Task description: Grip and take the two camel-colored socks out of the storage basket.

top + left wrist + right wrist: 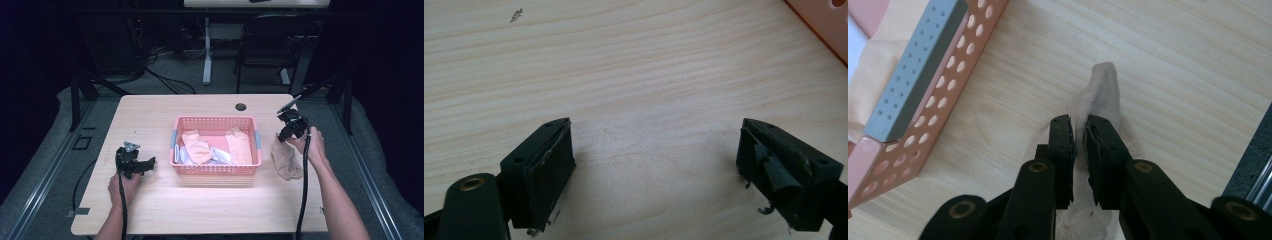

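The right gripper (1080, 131) points down at the bench (210, 200) with a beige sock (1102, 95) between its jaws. In the right gripper view the two black jaws stand close together with only a narrow gap, and a thin fold of the sock's fabric sits in that gap; whether the pads are really pressing on the cloth I cannot tell, though the fabric does look pinched there. The rest of the sock stretches out ahead of the jaws, lying flat on the wood, and more of it runs back beneath the gripper. In the high view the sock (286, 160) lies on the bench just below and to the near side of the right gripper (286, 133), with the person's hand behind it.

To the left of the right gripper, close by but not touching the sock, stands a pink basket (217, 170) with holes in its walls and a grey handle piece (918, 70) on its short side. Inside it lie more pale socks (196, 146) and something white.

The left gripper (148, 163) rests well apart, on the far side of the basket from the right one. Its jaws are spread wide with nothing but bare wood between them, as the left gripper view (655, 165) shows; a corner of the basket (824, 20) is ahead and to its right.
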Available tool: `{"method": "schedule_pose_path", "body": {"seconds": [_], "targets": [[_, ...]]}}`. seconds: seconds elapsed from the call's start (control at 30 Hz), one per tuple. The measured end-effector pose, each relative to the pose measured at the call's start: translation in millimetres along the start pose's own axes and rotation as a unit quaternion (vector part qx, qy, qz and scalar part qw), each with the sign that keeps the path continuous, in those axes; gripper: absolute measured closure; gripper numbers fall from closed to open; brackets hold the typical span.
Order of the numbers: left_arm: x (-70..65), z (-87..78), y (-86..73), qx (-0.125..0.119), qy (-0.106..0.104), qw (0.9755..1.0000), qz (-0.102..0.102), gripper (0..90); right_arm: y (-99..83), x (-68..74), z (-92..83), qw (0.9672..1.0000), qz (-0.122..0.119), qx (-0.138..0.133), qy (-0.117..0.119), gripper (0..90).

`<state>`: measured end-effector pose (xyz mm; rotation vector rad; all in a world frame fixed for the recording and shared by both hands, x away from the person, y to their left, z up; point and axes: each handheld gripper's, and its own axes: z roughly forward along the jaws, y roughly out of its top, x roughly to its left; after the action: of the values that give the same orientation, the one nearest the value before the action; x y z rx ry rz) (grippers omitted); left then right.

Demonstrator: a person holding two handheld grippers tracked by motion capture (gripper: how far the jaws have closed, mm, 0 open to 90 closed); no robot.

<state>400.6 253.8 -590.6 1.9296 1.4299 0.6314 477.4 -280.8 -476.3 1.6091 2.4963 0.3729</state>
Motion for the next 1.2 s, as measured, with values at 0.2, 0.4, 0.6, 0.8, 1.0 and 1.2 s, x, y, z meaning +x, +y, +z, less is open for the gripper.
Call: {"method": "schedule_pose_path", "body": {"seconds": [0.2,0.4,0.6,0.8,1.0,1.2], "targets": [[0.1,0.0,0.0,0.000,0.000,1.0000,0.001,15.0,-2.0,-1.4,-0.2,1.0000,0.001,-0.005,-0.003,70.1],[0.0,0.0,0.0,0.000,0.000,1.0000,0.000,15.0,-8.4,-3.9,-10.6,0.9997,0.012,-0.022,-0.005,42.0],[0.1,0.0,0.0,0.000,0.000,1.0000,0.001,15.0,-20.5,-4.6,-28.4,0.9986,0.013,-0.050,0.014,19.3],[0.0,0.0,0.0,0.000,0.000,1.0000,0.000,15.0,-38.7,0.6,-48.8,0.9948,0.001,-0.097,0.033,3.4],[0.0,-0.1,-0.1,0.000,0.000,1.0000,0.001,15.0,-62.1,8.1,-62.7,0.9900,-0.016,-0.134,0.041,0.0],[0.0,-0.1,-0.1,0.000,0.000,1.0000,0.000,15.0,-85.1,16.8,-66.2,0.9873,-0.031,-0.151,0.036,0.0]]}}
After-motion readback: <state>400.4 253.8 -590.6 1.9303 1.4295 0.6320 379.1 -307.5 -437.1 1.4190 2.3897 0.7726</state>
